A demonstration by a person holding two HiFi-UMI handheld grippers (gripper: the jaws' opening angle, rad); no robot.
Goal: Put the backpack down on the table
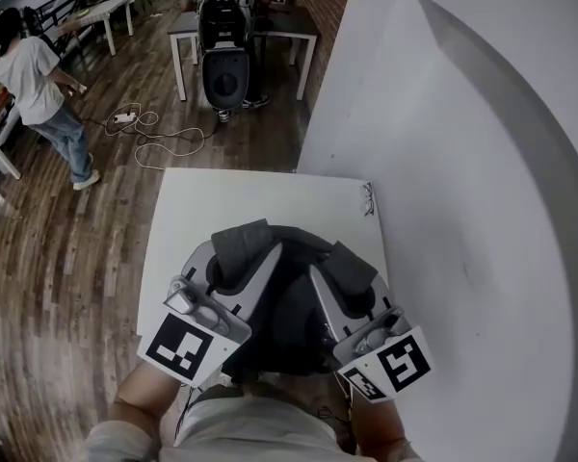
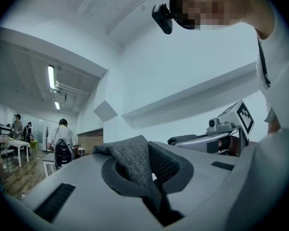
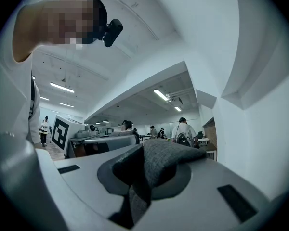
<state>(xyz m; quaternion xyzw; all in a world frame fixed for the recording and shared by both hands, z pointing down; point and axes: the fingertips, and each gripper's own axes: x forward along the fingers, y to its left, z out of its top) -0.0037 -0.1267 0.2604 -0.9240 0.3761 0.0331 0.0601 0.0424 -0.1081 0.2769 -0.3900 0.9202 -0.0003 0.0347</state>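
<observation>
White table [image 1: 260, 200] lies just ahead. The dark backpack [image 1: 289, 330] hangs over the table's near edge, between the left gripper [image 1: 239, 258] and right gripper [image 1: 352, 272]. Each is clamped on a grey shoulder strap [image 2: 133, 159], and both are equally near the table.

Backpack [image 1: 287, 320]: dark, bulky, at lower centre of the head view. You hold it up between your two grippers, over the near edge of the white table [image 1: 260, 200].

Left strap [image 2: 135, 160]: grey woven fabric, pinched in your left gripper [image 1: 239, 258].

Right strap [image 3: 166, 160]: same weave, pinched in your right gripper [image 1: 352, 275].

Can't tell whether the pack's bottom touches the tabletop.
</observation>
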